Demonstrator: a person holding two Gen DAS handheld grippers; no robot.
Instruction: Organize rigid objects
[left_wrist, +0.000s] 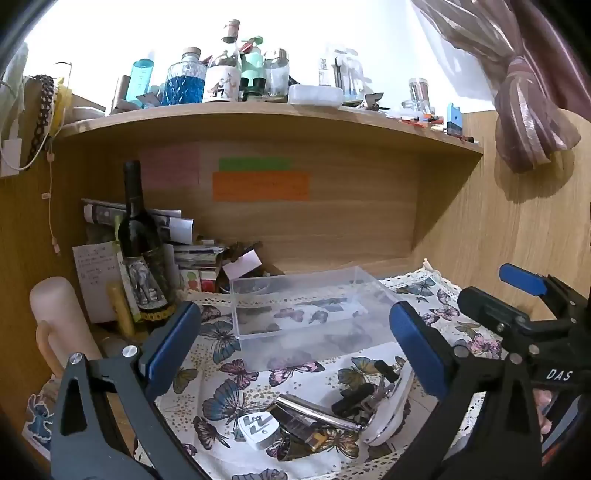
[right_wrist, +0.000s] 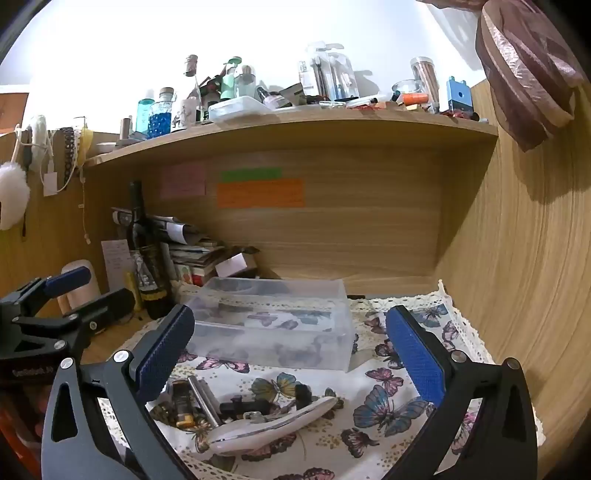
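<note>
A clear plastic box (left_wrist: 306, 306) stands on the butterfly cloth (left_wrist: 221, 354); it also shows in the right wrist view (right_wrist: 273, 325). In front of it lies a pile: a white plug (left_wrist: 255, 428), a metal rod (left_wrist: 317, 410), black clips (left_wrist: 352, 398) and a white curved device (left_wrist: 388, 410). In the right wrist view the device (right_wrist: 273, 424), rod (right_wrist: 203, 400) and a black clip (right_wrist: 240, 406) lie low between the fingers. My left gripper (left_wrist: 295, 350) is open and empty above the pile. My right gripper (right_wrist: 291, 358) is open and empty; it also shows at the left view's right edge (left_wrist: 517, 295).
A dark wine bottle (left_wrist: 142, 254), stacked papers and boxes (left_wrist: 192, 254) and a pale cylinder (left_wrist: 59, 317) crowd the left of the desk. A shelf (left_wrist: 258, 114) above holds several bottles and jars. Wooden walls close the back and right.
</note>
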